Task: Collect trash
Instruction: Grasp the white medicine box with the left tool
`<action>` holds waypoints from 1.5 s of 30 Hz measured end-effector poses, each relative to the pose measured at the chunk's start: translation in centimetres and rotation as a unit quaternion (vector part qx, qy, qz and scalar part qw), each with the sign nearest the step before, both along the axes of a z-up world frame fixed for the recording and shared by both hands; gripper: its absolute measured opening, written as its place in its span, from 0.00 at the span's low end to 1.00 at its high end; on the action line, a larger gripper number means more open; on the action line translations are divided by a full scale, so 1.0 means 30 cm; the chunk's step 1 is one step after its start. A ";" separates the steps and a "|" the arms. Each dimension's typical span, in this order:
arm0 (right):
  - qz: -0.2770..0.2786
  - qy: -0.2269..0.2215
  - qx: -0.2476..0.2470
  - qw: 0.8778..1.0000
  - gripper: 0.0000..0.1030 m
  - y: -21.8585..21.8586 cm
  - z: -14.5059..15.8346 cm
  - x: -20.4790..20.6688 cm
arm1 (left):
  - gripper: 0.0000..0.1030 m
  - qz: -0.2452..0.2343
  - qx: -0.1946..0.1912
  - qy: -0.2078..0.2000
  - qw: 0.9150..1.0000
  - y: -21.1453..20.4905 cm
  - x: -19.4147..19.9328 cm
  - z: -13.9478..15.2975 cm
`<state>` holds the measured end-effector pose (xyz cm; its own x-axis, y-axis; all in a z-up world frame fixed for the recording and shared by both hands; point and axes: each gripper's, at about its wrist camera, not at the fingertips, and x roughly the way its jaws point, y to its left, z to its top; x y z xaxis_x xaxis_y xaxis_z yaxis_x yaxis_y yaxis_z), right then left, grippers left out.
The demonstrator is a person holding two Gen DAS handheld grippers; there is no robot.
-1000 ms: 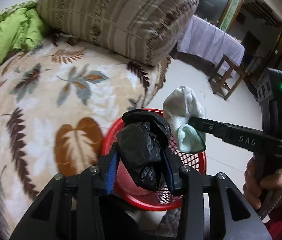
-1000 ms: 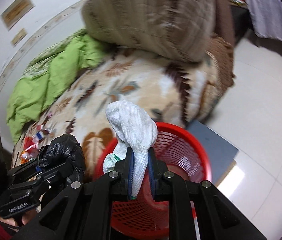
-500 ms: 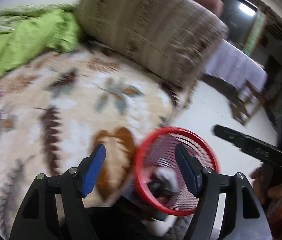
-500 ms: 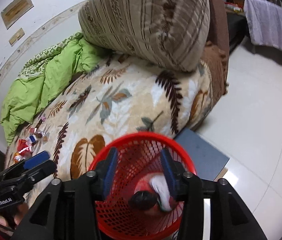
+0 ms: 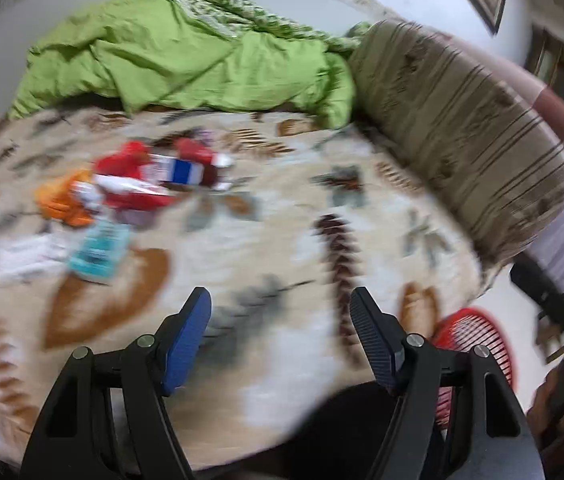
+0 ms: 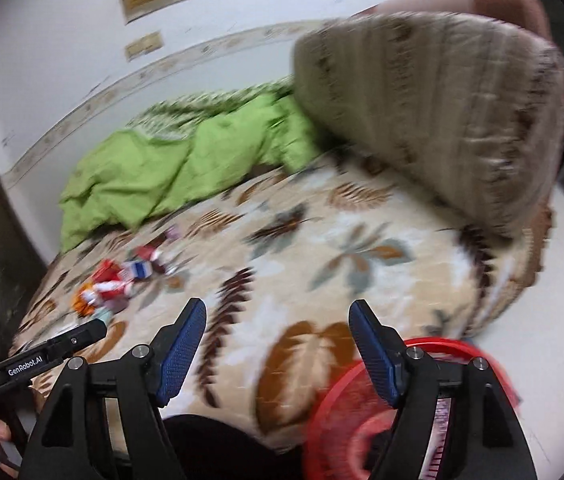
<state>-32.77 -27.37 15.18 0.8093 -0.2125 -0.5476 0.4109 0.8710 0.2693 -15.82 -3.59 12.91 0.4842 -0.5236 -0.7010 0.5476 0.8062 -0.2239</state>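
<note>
Blue ribbed pads face each other across a wide gap on the left gripper (image 5: pixel 280 308), which holds nothing and touches nothing in its own view; beneath it lies the leaf-patterned blanket (image 5: pixel 282 208). Far left on that blanket sits a blurred heap of trash: red wrappers (image 5: pixel 142 180), an orange packet (image 5: pixel 64 200), a teal packet (image 5: pixel 100 250) and white paper (image 5: pixel 26 258). A green quilt (image 5: pixel 186 52) is bunched at the far side, a striped pillow (image 5: pixel 461 120) stands on the right, and the red basket (image 5: pixel 477 336) shows at near right, off the bed's edge. A second ago these pads clamped a black bag over the basket; half a second ago they were already parted, and the view has since swung left toward the heap. From the right wrist, the right gripper (image 6: pixel 278 320) is likewise spread wide and empty above the blanket (image 6: pixel 321 248), with the basket's rim (image 6: pixel 433 342) just behind its right finger. Its white sock from a second ago is gone. The left gripper (image 6: pixel 82 334) reaches in from the near left, pointing toward the wrappers (image 6: pixel 110 284).
</note>
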 end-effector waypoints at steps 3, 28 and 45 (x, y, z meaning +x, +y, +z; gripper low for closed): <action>0.057 0.021 0.019 0.998 0.75 0.079 -0.029 0.112 | 0.69 0.029 0.001 0.023 0.999 0.124 0.077 -0.021; 0.240 0.108 0.060 0.963 0.75 0.391 -0.210 0.451 | 0.71 0.152 -0.026 0.166 0.974 0.682 0.688 -0.284; 0.222 0.107 0.101 0.964 0.75 0.344 -0.242 0.450 | 0.75 -0.047 0.096 0.112 0.988 0.342 0.388 -0.240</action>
